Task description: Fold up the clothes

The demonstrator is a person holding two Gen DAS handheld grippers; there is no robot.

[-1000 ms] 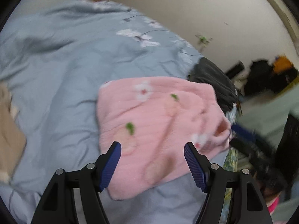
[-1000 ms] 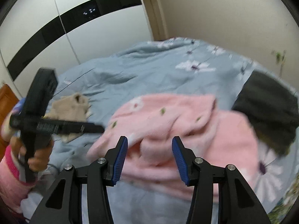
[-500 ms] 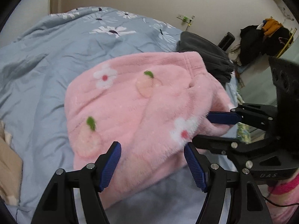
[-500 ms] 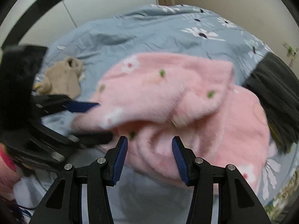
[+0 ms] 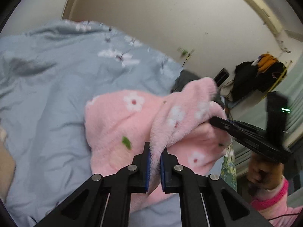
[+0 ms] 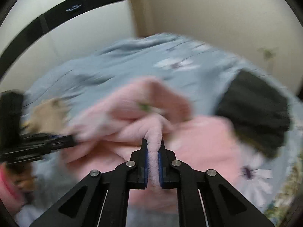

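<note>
A fluffy pink garment with white flowers [image 5: 121, 124] lies on the blue floral bedspread [image 5: 47, 87]. My left gripper [image 5: 155, 157] is shut on a near edge fold of it, lifted off the bed. My right gripper [image 6: 152, 151] is shut on another fold of the pink garment [image 6: 198, 147]. The right gripper also shows in the left wrist view [image 5: 217, 122], pinching the garment's right edge. The left gripper shows blurred at the left of the right wrist view [image 6: 73, 141].
A dark grey garment [image 6: 253, 109] lies at the bed's right edge, behind the pink one. A beige garment [image 6: 47, 113] lies to the left. A wardrobe [image 6: 56, 28] stands behind the bed. Dark clothes [image 5: 255, 75] hang by the far wall.
Both grippers were open above the pink garment; both have closed on its edge folds and lifted them. The views are motion-blurred.
</note>
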